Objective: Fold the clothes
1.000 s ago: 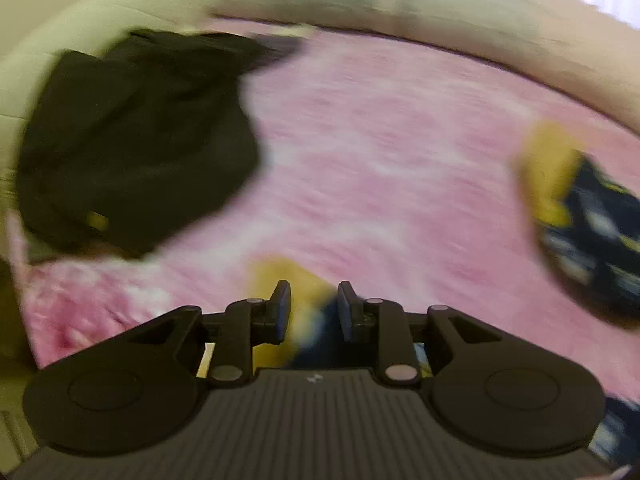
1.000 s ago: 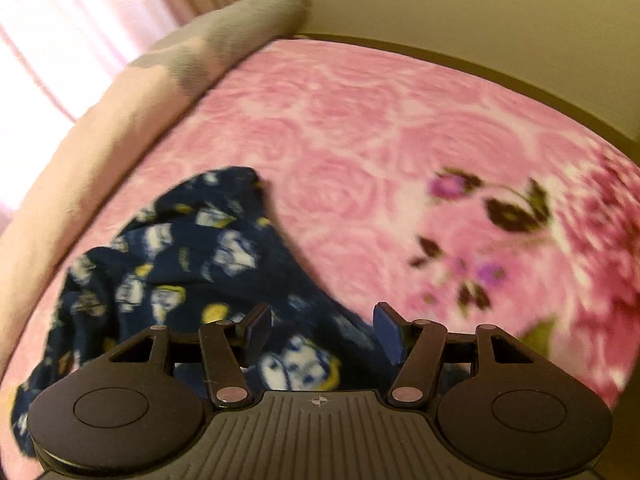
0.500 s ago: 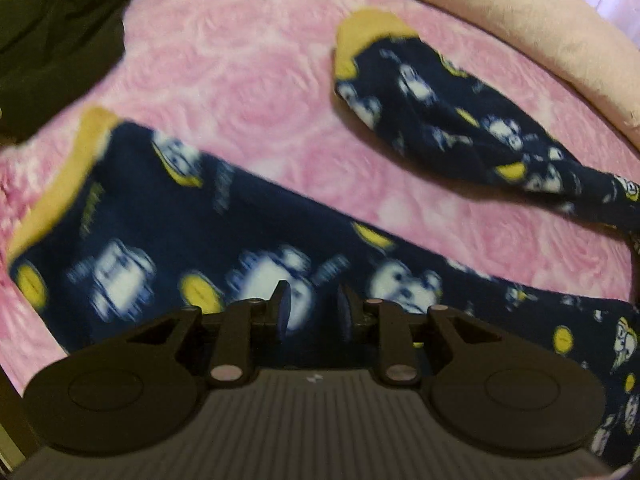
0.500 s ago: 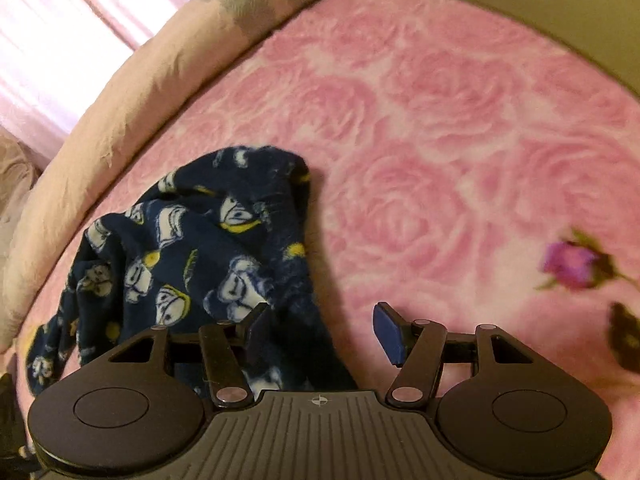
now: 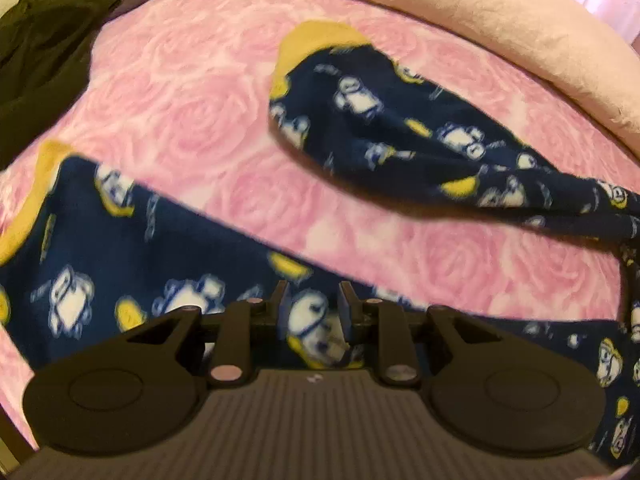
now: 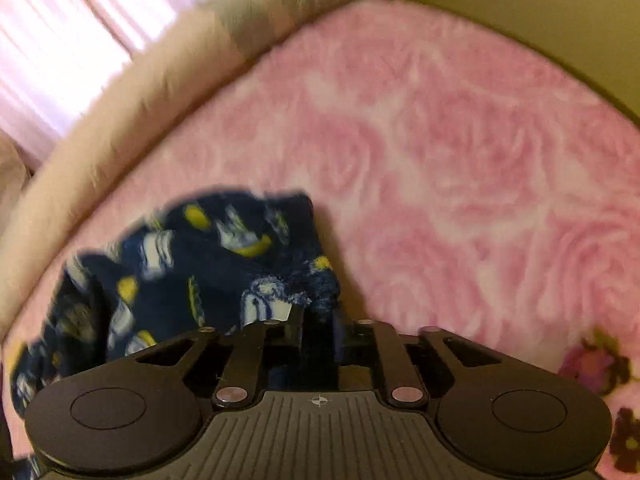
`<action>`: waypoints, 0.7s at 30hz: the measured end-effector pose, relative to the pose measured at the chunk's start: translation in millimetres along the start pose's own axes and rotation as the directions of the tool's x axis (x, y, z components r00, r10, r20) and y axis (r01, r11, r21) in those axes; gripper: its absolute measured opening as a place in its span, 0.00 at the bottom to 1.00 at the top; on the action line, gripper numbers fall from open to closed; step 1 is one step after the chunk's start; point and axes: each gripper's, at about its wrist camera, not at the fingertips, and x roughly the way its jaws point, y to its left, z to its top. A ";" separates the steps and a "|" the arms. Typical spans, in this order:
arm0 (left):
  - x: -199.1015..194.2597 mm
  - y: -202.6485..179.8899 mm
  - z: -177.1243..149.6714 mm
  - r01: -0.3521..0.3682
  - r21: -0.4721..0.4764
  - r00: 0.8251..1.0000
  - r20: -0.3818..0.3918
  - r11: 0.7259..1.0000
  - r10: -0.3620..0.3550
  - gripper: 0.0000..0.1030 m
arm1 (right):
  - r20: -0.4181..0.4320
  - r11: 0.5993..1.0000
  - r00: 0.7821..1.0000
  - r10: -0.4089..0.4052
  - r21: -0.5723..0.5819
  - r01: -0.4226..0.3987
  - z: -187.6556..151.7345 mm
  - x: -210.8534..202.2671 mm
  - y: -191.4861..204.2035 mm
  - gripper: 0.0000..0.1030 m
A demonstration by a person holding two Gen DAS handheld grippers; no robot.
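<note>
A bed covered by a pink blanket (image 5: 192,120) with a raised rose pattern fills both views. A long pale beige bolster (image 5: 500,16) runs along its far edge, and beyond it in the right wrist view hangs a bright pink curtain (image 6: 68,28). Near the right edge of that view the blanket shows printed purple flowers (image 6: 592,364).

Spread on the blanket is a pair of navy fleece pyjama trousers (image 5: 120,264) printed with white and yellow cartoon figures, with yellow cuffs. In the left wrist view one leg lies flat across the near side, its cuff at the far left. The other leg (image 5: 400,128) is lifted and stretched, its yellow cuff toward the middle and its length running off to the right edge, casting a shadow on the blanket below.

The left gripper (image 5: 313,308) points steeply down over the near leg. Its jaws stand narrow with printed fabric between them; whether the pads press on it cannot be told.

The right gripper (image 6: 320,320) is at the right edge of the bunched upper part of the trousers. Its jaws are closing, with dark fleece between them.

A black garment (image 5: 36,60) lies crumpled at the far left of the bed, well apart from the trousers.
</note>
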 end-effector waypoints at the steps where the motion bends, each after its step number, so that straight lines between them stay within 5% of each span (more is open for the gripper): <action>1: -0.6 0.4 6.0 0.002 0.004 1.000 0.018 1.000 -0.002 0.30 | 0.018 1.000 1.000 -0.005 -0.005 0.005 0.7 -3.7 1.6 0.51; 2: -0.8 2.5 12.9 0.004 -0.004 0.999 0.037 1.000 -0.004 0.36 | 0.043 1.000 0.999 -0.008 -0.002 0.008 2.4 -8.5 2.9 0.74; 3: 0.1 6.4 20.5 0.015 -0.027 0.999 0.052 1.000 -0.014 0.38 | 0.063 1.000 0.998 -0.011 0.004 0.011 5.5 -12.5 3.7 0.80; 9: 30.2 34.4 73.2 0.102 -0.219 0.990 0.117 0.970 -0.078 0.52 | 0.083 0.998 0.995 -0.055 0.039 0.052 19.2 -9.8 10.8 0.79; 13: 79.7 46.8 105.0 0.101 -0.306 0.994 0.062 0.947 -0.086 0.63 | 0.091 0.995 0.992 -0.092 0.032 0.090 21.3 0.7 21.0 0.79; 15: 103.5 51.0 113.4 0.103 -0.346 0.994 0.011 0.932 -0.106 0.35 | 0.087 0.992 0.989 -0.121 0.030 0.119 19.2 9.8 25.4 0.79; 16: 109.6 53.0 115.2 0.127 -0.363 0.991 0.004 0.923 -0.135 0.02 | 0.083 0.990 0.987 -0.141 0.028 0.139 17.9 14.1 27.3 0.79; 21: 39.7 65.9 138.1 0.332 -0.398 0.939 0.224 0.855 -0.261 0.02 | 0.067 0.970 0.968 -0.242 0.041 0.239 14.4 24.9 32.4 0.79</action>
